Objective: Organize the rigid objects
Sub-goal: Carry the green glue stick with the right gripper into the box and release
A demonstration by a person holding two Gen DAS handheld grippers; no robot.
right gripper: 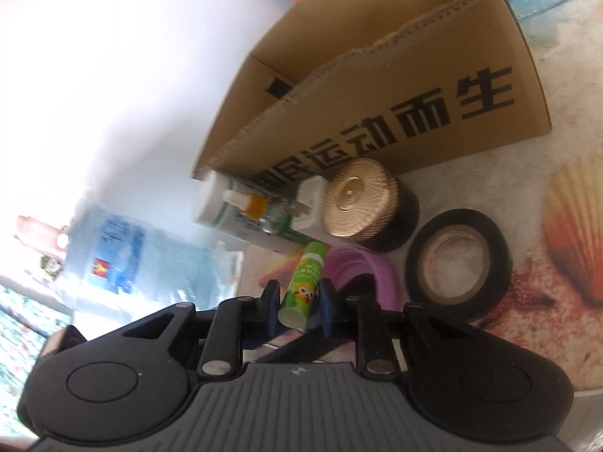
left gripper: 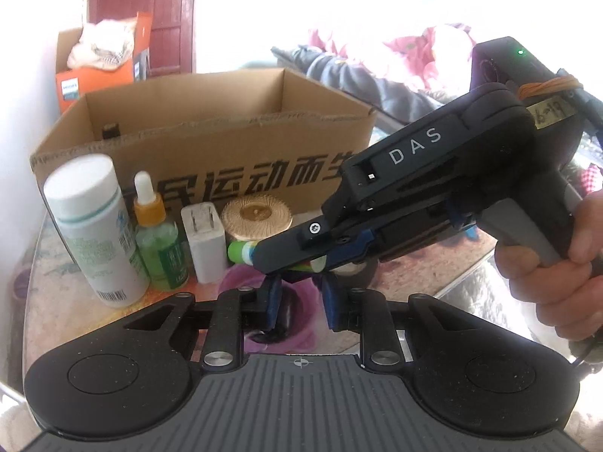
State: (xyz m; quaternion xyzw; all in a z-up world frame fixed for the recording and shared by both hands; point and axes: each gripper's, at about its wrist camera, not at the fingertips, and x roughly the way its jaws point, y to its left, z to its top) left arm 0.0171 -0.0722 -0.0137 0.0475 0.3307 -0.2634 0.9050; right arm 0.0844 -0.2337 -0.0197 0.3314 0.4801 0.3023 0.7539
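**Green glue stick pinched over a crowded tabletop**

Glossy tabletop (right gripper: 565, 226) with printed shells and flowers, very bright white wall behind. At the back of it, standing open, big brown cardboard box (left gripper: 211, 143) with black Chinese characters on the front wall. Behind the box, orange carton (left gripper: 98, 75) with some pale cloth on top.

Reaching in from the right of the left wrist view, black right gripper (right gripper: 300, 288), carried by a hand (left gripper: 557, 271) closed on the grey handle. Pressed together on both sides of a small green glue stick (right gripper: 301, 290) with white base and cartoon label. Holds the stick tilted, just in front of the row of objects, cap end toward them.

Lower down, black left gripper (left gripper: 301, 290) with blue pads, standing only a narrow gap apart over a round pink plastic ring (right gripper: 377, 267). Cannot tell whether pressing on the ring or only around it.

In front of the box, in one row from the left:
- tall white plastic bottle (left gripper: 94, 226) with barcode, upright
- translucent green dropper bottle (left gripper: 160, 248) with orange collar and white bulb, just beside it
- white square charger plug (left gripper: 205, 245), standing with prongs up
- low black jar with ribbed gold lid (left gripper: 256, 218)

Beside the jar, lying flat, black roll of tape (right gripper: 458, 263), near the pink ring.
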